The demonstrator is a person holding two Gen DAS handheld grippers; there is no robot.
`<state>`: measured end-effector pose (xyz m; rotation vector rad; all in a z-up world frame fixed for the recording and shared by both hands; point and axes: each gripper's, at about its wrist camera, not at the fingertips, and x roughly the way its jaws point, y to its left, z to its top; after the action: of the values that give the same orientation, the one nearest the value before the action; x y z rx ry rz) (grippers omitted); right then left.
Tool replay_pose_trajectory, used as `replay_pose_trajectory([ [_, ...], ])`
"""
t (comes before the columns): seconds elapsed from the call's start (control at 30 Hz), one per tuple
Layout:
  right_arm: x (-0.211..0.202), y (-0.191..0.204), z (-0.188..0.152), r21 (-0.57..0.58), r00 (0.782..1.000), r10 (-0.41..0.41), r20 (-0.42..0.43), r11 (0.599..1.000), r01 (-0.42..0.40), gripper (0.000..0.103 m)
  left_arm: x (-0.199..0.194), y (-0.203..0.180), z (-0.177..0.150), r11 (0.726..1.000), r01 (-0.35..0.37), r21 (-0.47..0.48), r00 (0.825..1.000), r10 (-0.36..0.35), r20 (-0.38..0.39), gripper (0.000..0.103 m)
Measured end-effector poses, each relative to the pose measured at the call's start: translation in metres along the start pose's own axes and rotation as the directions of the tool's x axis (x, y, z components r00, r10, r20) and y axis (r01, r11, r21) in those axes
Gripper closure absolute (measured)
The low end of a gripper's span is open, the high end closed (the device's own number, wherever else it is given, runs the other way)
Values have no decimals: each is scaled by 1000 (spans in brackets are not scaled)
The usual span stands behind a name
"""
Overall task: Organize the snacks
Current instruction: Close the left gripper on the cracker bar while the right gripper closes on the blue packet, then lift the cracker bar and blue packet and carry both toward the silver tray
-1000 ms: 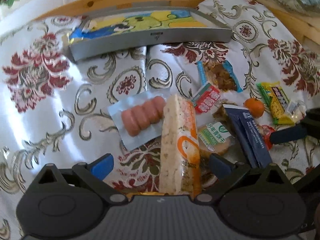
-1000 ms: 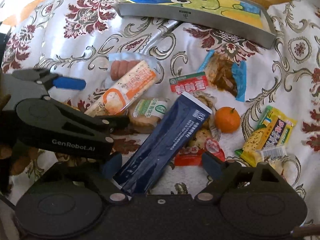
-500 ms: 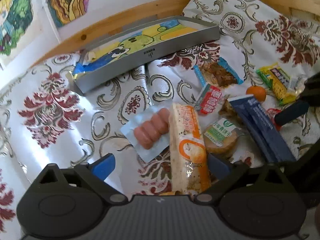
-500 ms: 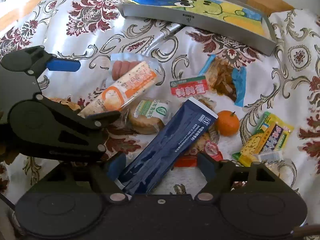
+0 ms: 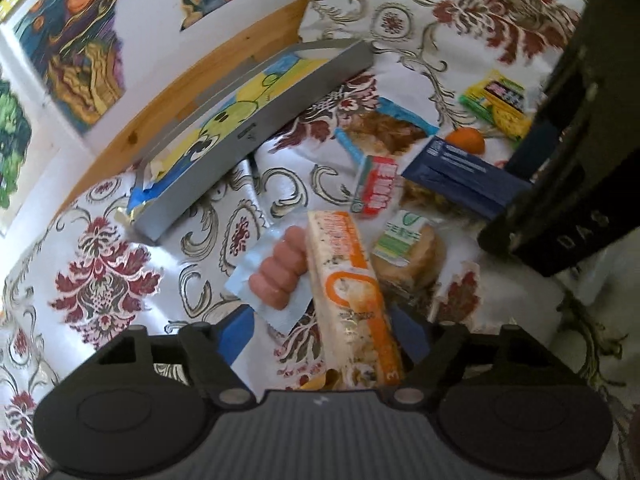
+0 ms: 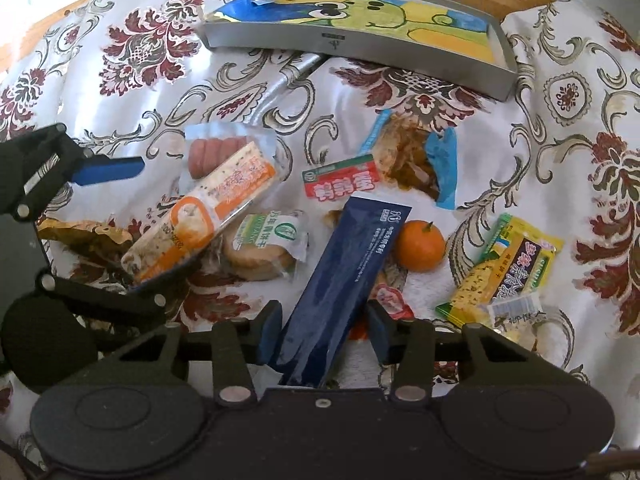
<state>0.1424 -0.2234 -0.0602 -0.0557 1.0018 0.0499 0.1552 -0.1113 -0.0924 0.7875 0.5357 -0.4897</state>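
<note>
Presently, right gripper (image 6: 322, 330): blue-padded fingers (image 6: 269, 330) straddle the near end of a long dark-blue foil pouch (image 6: 348, 276) with small white print; narrow gaps show on both sides, so spread, not yet pinching. Left gripper (image 5: 326, 330): its fingers (image 5: 236, 326) flank the near end of a long orange-and-white speckled wrapped bar (image 5: 350, 292), also spread, with a wide gap on the left; the right finger sits close to the wrapper, and contact there cannot be told. Outward from the bar: a clear pack of pink sausages (image 5: 278, 272) lies partly under its far end, a round flat cake in a green-and-white wrapper (image 6: 266, 246) just beside it. Beside the pouch, a small orange mandarin (image 6: 420, 245); further right, a yellow-and-green corn-print packet (image 6: 508, 268). Beyond, a red-and-green labelled sachet (image 6: 340, 182) and a clear bag with blue edges holding brown pieces (image 6: 412, 152). All rest on a white floral cloth (image 6: 132, 76) over the worktop. At the far edge, a shallow grey metal tray with a cartoon-printed liner (image 6: 356, 46), empty, likely the destination. Judgement: pouch light, slick foil, liable to slide or buckle, so pinch across its width near the end seam. Bar light but crumbly, so grip gently at mid-width.
</note>
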Motion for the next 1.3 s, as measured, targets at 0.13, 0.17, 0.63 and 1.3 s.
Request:
replay_pose_trajectory([
  [0.13,0,0,0,1,1000,0,-1,1000,0,55,2,-5,-1,1000,-13,18,1000,13,-8,36],
  [0.17,0,-1,0,3,1000,2,-2,1000,-2,55,2,-5,-1,1000,-22,19,1000,22,-8,37],
  [0.63,-1,-2,1,15,1000,9,3,1000,-9,55,15,12,-1,996,7,-90,999,-11,-45,42],
  [1.3,2,-6,2,45,1000,17,26,999,-18,49,28,46,-6,923,162,-350,979,-194,-59,47],
])
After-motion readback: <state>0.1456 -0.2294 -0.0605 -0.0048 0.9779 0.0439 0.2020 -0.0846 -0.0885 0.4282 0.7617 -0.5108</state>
